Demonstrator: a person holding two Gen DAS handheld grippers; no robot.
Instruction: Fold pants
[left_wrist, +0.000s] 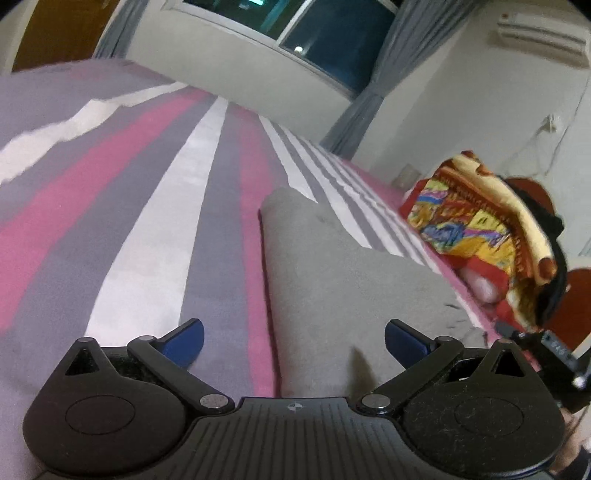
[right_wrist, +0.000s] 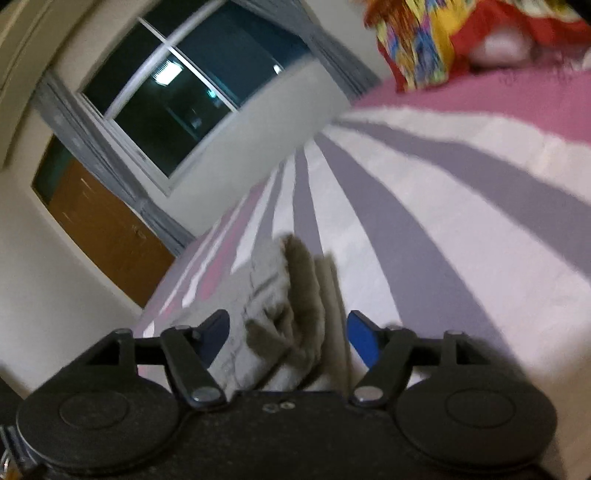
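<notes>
Grey pants lie as a long flat strip on a striped pink, grey and white bedspread. My left gripper is open, its blue pads spread wide just above the near end of the pants, holding nothing. In the right wrist view the pants show as a bunched, layered end lying between the blue pads of my right gripper. Its jaws stand wide apart and do not press the cloth.
A colourful red and yellow blanket bundle sits at the bed's far edge; it also shows in the right wrist view. A window with grey curtains and a wooden door stand behind the bed.
</notes>
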